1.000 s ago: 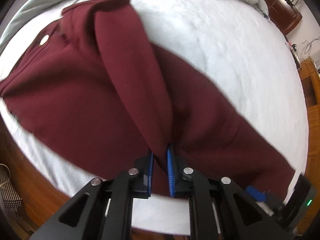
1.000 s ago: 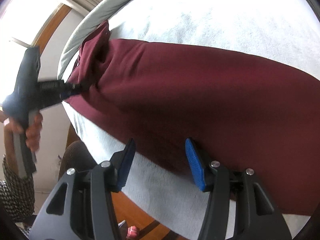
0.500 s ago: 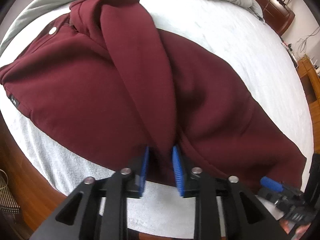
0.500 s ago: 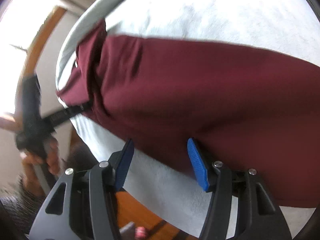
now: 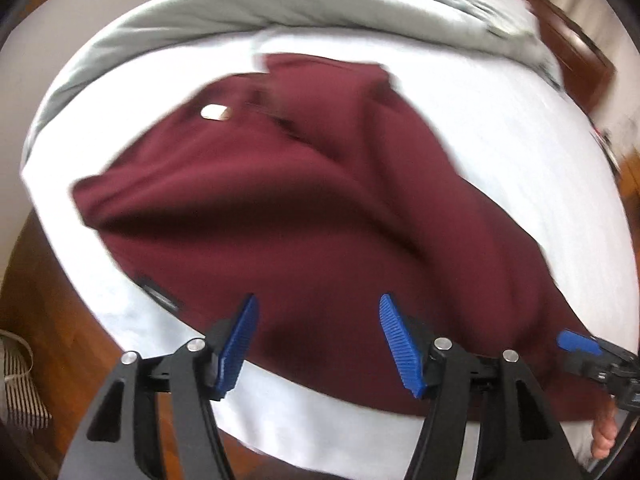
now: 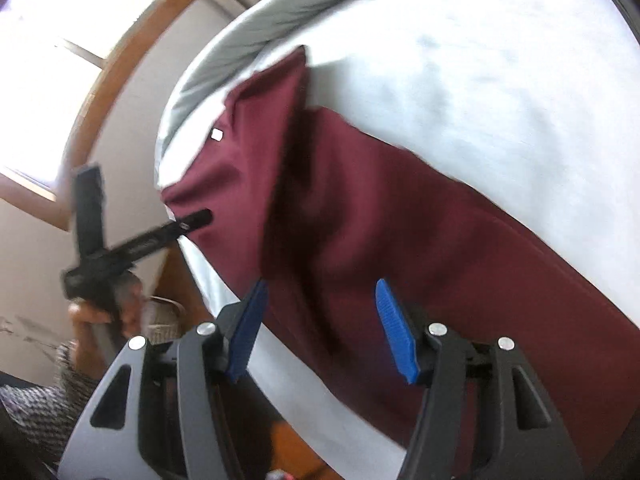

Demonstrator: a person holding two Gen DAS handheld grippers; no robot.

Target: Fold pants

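Dark red pants (image 5: 304, 208) lie on a white bed sheet (image 5: 520, 128), one leg folded over the other, with a pale button (image 5: 216, 113) near the waistband. My left gripper (image 5: 316, 340) is open and empty, just above the pants' near edge. My right gripper (image 6: 320, 328) is open and empty over the pants (image 6: 400, 232) near the bed's edge. The left gripper also shows in the right wrist view (image 6: 198, 218) by the waistband. The right gripper shows in the left wrist view (image 5: 580, 344) at the far right.
A grey blanket (image 5: 280, 4) is bunched along the far side of the bed. Wooden floor (image 5: 36, 280) lies below the bed's near edge, with a striped bag (image 5: 20, 384) on it. A window (image 6: 60, 40) is at the left in the right wrist view.
My left gripper has let go of the pants fold and opened wide, pulling back towards the bed's edge. My right gripper stays open and has shifted towards the waistband.
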